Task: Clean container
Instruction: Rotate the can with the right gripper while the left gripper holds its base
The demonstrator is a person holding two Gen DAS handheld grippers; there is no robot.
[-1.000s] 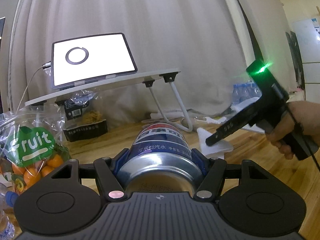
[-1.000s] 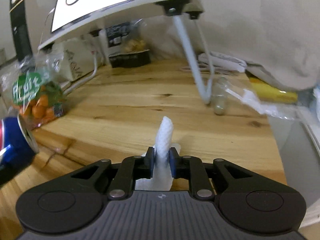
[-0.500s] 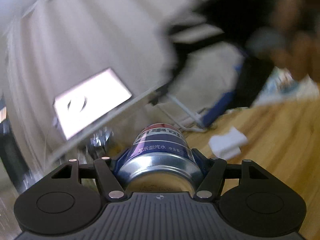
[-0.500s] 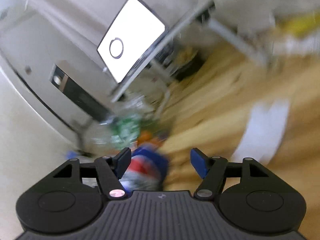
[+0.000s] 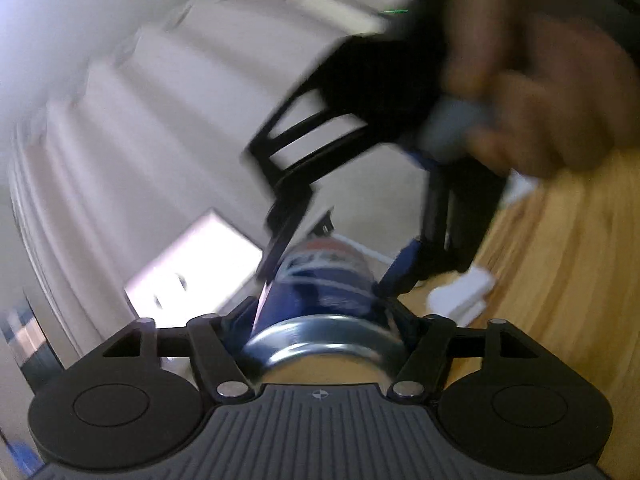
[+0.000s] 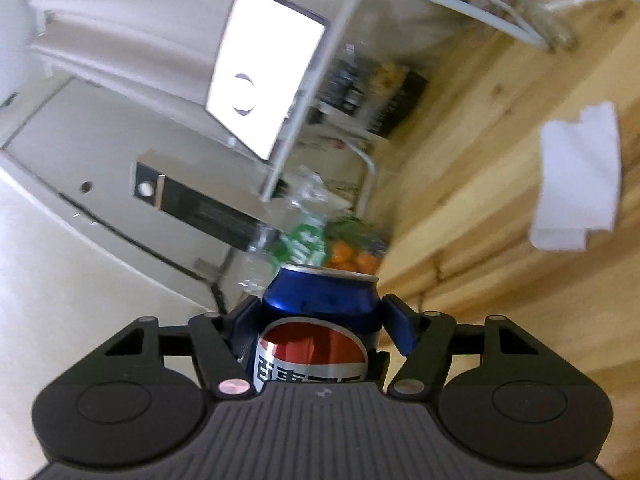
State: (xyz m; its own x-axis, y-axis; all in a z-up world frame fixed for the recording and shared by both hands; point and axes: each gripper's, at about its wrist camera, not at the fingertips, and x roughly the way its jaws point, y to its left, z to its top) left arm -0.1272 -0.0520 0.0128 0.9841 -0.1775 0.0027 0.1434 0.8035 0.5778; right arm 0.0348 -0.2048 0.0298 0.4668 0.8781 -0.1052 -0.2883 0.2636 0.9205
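Between the left gripper fingers we hold the cola can, clamped tight, metal base toward the camera. A second ago the right gripper pinched the white tissue; now that tissue lies loose on the wooden table, well apart from both tools. We dropped it and swung the right gripper onto the can: its blue pads straddle the can body, spread about as wide as the can, and contact is hard to confirm, so we call it open, closing in. The left view is blurred and tilted; half a second back it was too. The tablet and fruit bag sit behind. Our guess: wiping paused or finished, and we're regripping or handing the can over.
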